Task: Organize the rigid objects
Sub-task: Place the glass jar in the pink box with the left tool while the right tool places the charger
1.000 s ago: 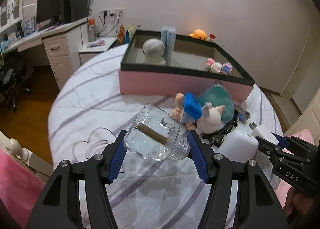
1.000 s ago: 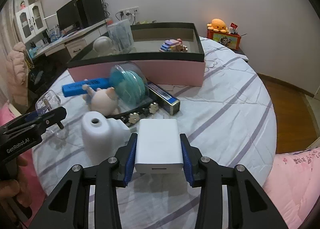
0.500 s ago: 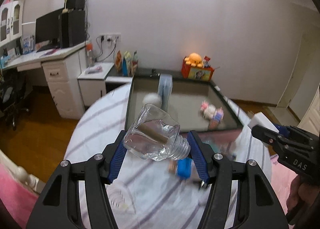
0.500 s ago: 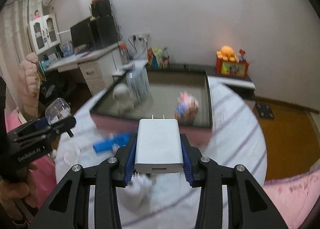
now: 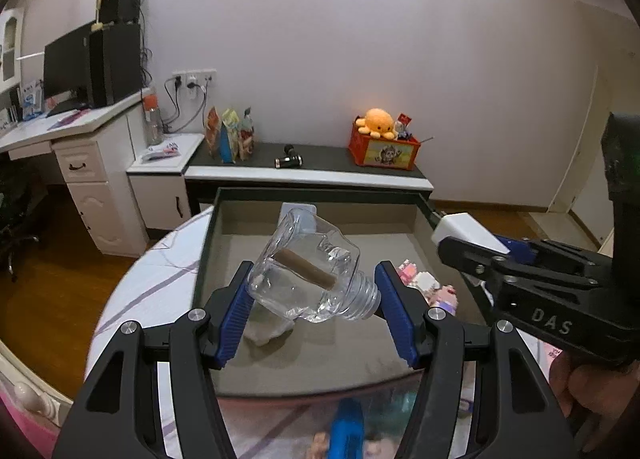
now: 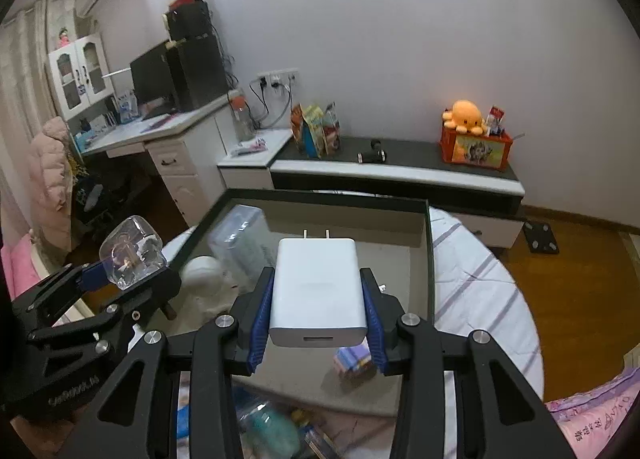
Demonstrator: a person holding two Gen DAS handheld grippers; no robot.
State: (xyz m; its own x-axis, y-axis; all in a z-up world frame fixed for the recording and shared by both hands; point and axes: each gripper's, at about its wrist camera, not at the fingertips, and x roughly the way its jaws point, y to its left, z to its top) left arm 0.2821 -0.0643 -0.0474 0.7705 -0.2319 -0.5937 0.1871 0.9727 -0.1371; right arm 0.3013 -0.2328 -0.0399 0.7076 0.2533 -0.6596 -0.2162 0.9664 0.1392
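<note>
The left hand-held gripper (image 5: 314, 301) is clenched on one clear glass bottle (image 5: 310, 273), blue pads (image 5: 236, 313) pressing its two sides; the bottle lies tilted, threaded neck toward the right pad, with one brown cork stick (image 5: 306, 269) inside. It hangs above the open box (image 5: 206, 243), over the box's near left part. The right hand-held gripper (image 6: 318, 319) grasps one white charger (image 6: 318, 291) by its sides, two metal prongs (image 6: 316, 234) pointing away toward the box's far wall; it too is held above the box, near the middle.

Two grippers, one thing each. In the left wrist view the right hand-held gripper (image 5: 472, 239) shows the letters "DAS" on its black arm. In the right wrist view the left hand-held gripper (image 6: 132, 263) carries blurred writing that cannot be read.

Inside the box lie one white round figure (image 6: 204, 271) by the left wall, one clear plastic case (image 6: 240, 239) behind it, and one stack of pink and purple blocks (image 6: 354, 363) toward the near right. The box sits on a bed with a striped sheet (image 6: 476, 291). In front of the box's near wall lie blurred things, among them one blue bar (image 5: 346, 429).

Beyond the box, on a low cabinet (image 6: 400, 171), stands one orange crate (image 6: 476, 149) with one orange plush octopus (image 6: 466, 115) on it.
</note>
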